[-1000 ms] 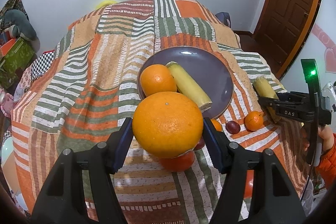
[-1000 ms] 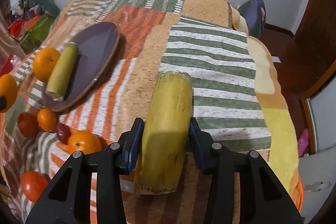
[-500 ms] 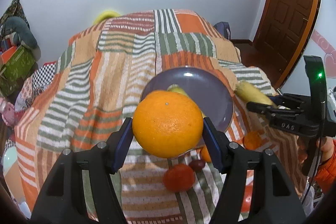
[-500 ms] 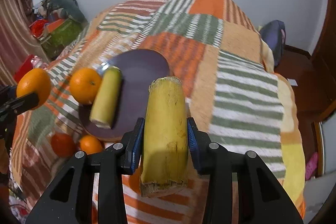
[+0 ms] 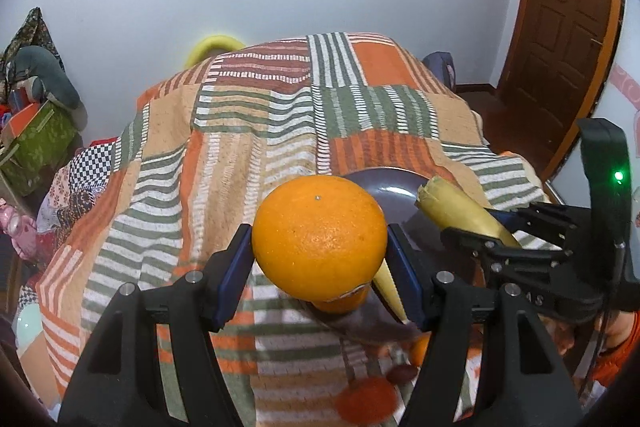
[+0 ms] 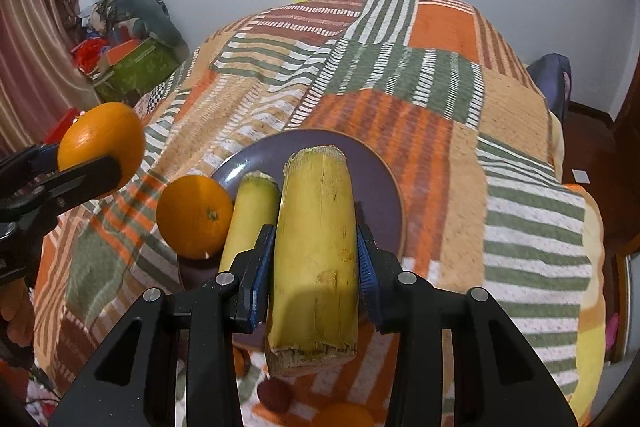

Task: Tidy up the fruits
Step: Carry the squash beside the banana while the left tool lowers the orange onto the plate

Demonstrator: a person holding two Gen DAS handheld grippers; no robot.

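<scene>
My left gripper (image 5: 320,259) clamps a big orange (image 5: 319,237) between its fingers (image 5: 234,277), pads on opposite sides at its widest girth. My right gripper (image 6: 316,261) grips a yellow cane piece (image 6: 316,247) around its middle, its jaws just closing a little further on it. Both loads hang in the air over the bed (image 6: 532,227). Ahead of my right fingers lies the purple plate (image 6: 380,183), carrying a second cane piece (image 6: 250,217), with a smaller orange (image 6: 194,215) at its left rim. More small fruit lies below my fingers on the cover. I judge the orange firm, fairly heavy and apt to roll, so hold it at the equator. The cane looks stiff and smooth-skinned; a mid-length grip keeps it balanced.
</scene>
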